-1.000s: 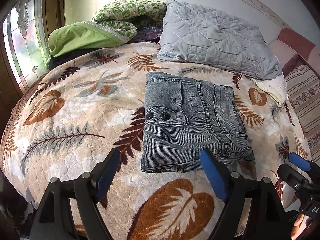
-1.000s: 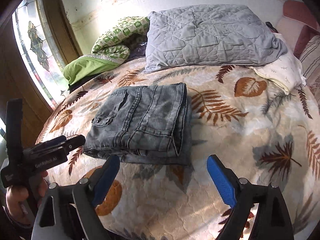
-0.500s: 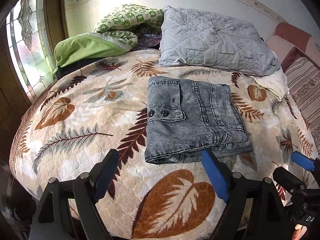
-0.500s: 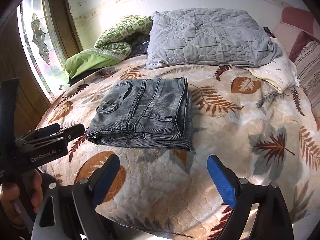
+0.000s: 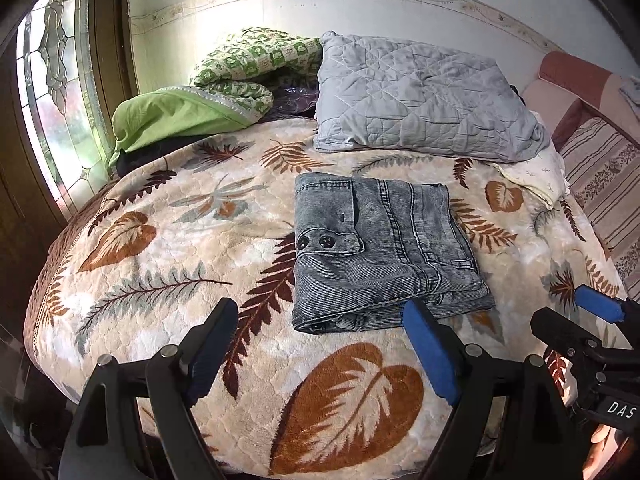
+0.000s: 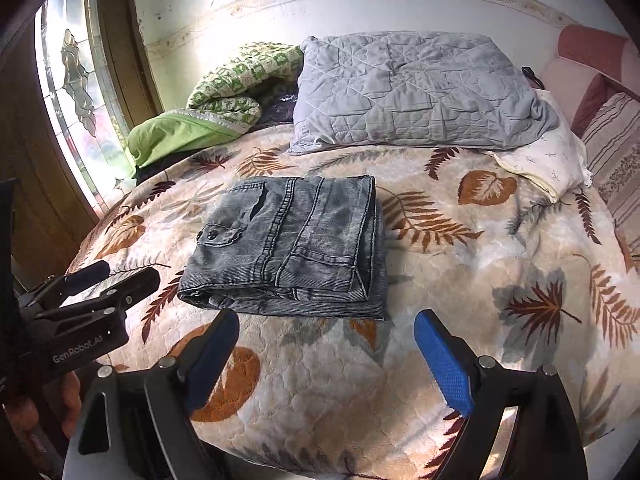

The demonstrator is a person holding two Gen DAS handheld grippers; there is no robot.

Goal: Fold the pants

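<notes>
Grey washed denim pants (image 5: 380, 248) lie folded into a compact rectangle in the middle of the leaf-patterned bed cover (image 5: 168, 272); they show in the right wrist view too (image 6: 296, 244). My left gripper (image 5: 320, 344) hangs open above the near edge of the bed, short of the pants, with nothing between its blue pads. My right gripper (image 6: 326, 354) is also open and empty, held back from the pants' near hem. Each gripper appears at the side of the other's view.
A grey quilted pillow (image 5: 424, 96) and a green patterned blanket (image 5: 224, 84) lie at the head of the bed. A cream pillow (image 6: 548, 164) and a striped cushion (image 5: 604, 184) sit at the right. A stained-glass window (image 5: 52, 92) is at the left.
Both grippers have drawn back and up from the bed, so the folded pants look smaller and farther off. The pants have not moved. Both stay open.
</notes>
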